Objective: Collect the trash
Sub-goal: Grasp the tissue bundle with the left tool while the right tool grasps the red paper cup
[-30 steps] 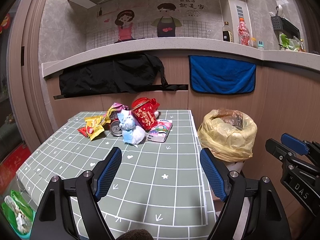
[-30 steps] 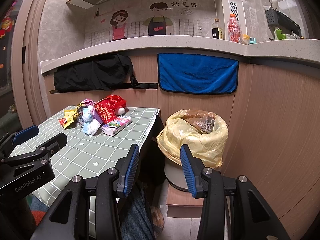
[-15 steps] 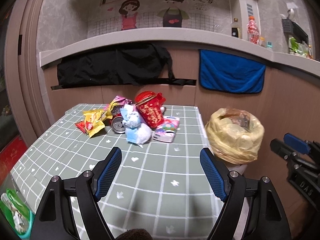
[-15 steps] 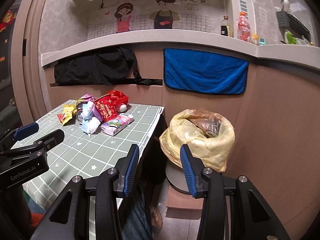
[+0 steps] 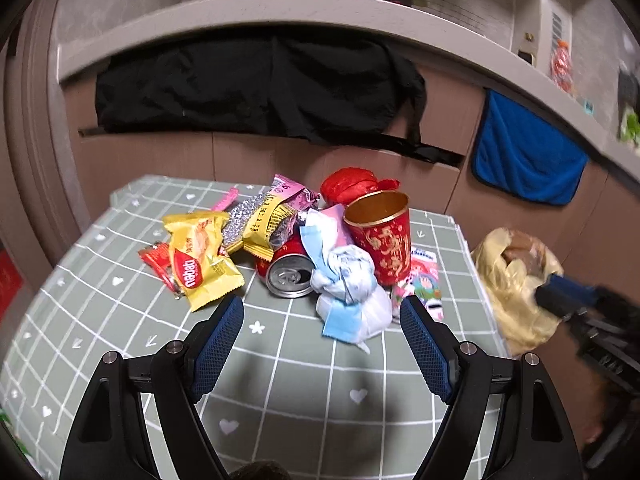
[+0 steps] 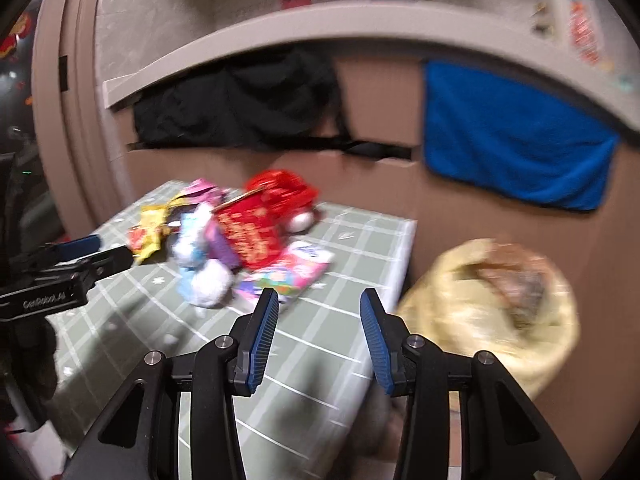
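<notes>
A heap of trash lies on the green checked table [image 5: 288,376]: a yellow snack wrapper [image 5: 200,264], a red can [image 5: 288,274] on its side, a crumpled blue-white wad [image 5: 348,292], a red-gold paper cup [image 5: 382,236], a pink tissue pack [image 5: 424,286]. My left gripper [image 5: 322,316] is open and empty, just in front of the can and wad. My right gripper [image 6: 318,310] is open and empty, near the tissue pack [image 6: 290,276] at the table's right edge. A yellow-lined bin [image 6: 492,308] stands to the right.
A black cloth [image 5: 256,84] and a blue towel [image 5: 524,156] hang on the wooden counter front behind the table. The bin [image 5: 516,280] holds brown waste. The right gripper shows at the right edge of the left wrist view [image 5: 580,304].
Both grippers have moved forward and down toward the trash heap; the right view is blurred by motion. Nothing was grasped.
</notes>
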`<move>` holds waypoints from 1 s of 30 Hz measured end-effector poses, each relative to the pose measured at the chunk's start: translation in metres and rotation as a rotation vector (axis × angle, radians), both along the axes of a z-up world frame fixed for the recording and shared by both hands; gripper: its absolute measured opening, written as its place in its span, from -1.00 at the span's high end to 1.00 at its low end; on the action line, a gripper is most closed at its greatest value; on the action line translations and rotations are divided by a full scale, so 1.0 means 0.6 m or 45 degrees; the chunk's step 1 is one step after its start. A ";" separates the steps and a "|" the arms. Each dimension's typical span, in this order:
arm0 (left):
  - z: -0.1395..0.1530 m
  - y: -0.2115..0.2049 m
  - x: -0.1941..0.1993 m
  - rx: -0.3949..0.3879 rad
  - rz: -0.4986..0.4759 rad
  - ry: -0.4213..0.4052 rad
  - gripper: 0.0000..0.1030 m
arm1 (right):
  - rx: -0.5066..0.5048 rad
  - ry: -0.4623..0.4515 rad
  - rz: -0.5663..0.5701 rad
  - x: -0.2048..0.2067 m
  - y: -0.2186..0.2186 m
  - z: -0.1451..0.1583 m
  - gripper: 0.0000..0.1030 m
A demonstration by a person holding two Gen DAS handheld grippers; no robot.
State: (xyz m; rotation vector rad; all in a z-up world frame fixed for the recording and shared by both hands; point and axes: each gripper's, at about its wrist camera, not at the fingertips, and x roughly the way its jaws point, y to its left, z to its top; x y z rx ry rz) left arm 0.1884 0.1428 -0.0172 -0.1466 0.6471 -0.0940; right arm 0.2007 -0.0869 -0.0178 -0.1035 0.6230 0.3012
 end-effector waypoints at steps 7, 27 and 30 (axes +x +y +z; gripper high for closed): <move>-0.031 0.006 0.054 -0.075 -0.082 0.102 -0.57 | 0.019 0.045 -0.004 0.054 0.029 -0.040 0.24; -0.059 -0.011 0.135 -0.158 0.001 0.135 0.03 | 0.097 0.089 0.065 0.061 -0.009 -0.058 0.23; -0.042 0.013 0.116 -0.156 0.028 0.092 0.03 | 0.065 0.079 0.162 0.076 0.024 -0.048 0.23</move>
